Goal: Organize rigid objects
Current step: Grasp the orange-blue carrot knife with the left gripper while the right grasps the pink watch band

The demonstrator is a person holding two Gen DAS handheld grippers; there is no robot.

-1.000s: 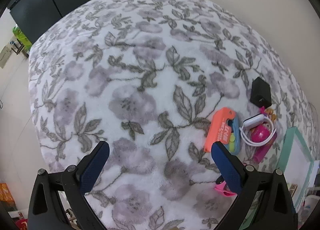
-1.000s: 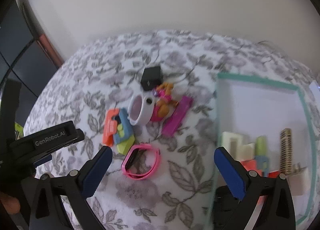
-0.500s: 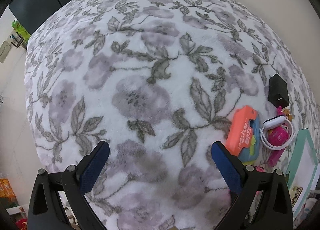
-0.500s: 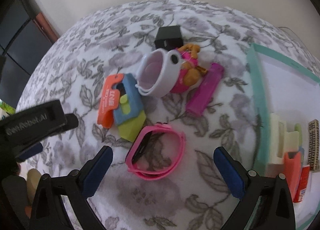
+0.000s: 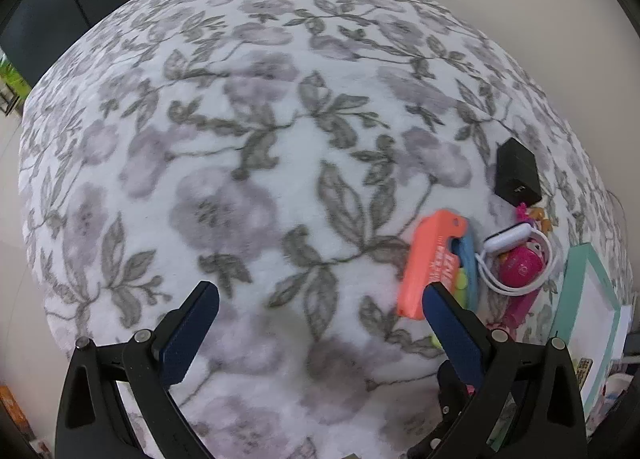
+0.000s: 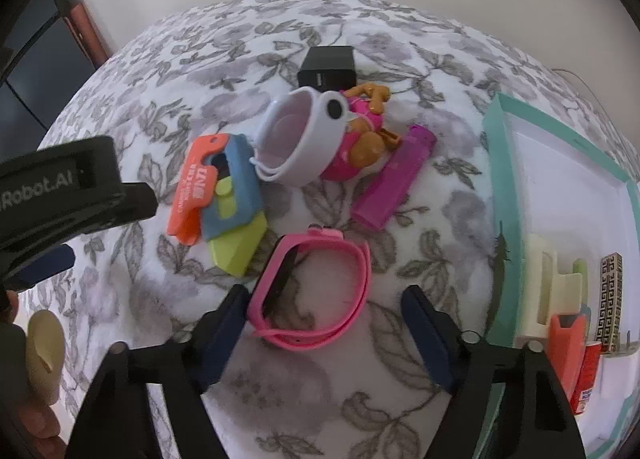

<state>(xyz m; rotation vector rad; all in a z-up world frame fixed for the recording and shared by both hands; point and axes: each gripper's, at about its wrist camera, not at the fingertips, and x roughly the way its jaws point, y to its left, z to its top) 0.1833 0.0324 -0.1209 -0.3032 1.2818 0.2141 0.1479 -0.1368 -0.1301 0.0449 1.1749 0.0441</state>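
Observation:
A pink watch (image 6: 354, 259) lies on its side on the flowered blanket (image 6: 400, 371). My right gripper (image 6: 326, 293) hangs over it with the jaws closing and the watch loop between them. The left pad is close to the watch face, and a gap remains on the right. Behind it lie an orange, blue and yellow-green toy (image 6: 196, 187), a white watch (image 6: 312, 139), a pink doll (image 6: 360, 139), a magenta bar (image 6: 394, 175) and a black charger (image 6: 328, 65). My left gripper (image 5: 320, 291) is open over bare blanket, left of the orange toy (image 5: 428, 259).
A teal-rimmed white tray (image 6: 494, 163) stands at the right, holding a cream clip (image 6: 544, 291), an orange piece (image 6: 566, 343) and a patterned block (image 6: 610, 299). The left gripper's body (image 6: 60, 187) and a hand (image 6: 40, 339) fill the right view's left edge. A wall lies beyond the blanket.
My right gripper has come down and closer to the pink watch, and its jaws have narrowed around it. The left gripper has stayed open and only tilted a little.

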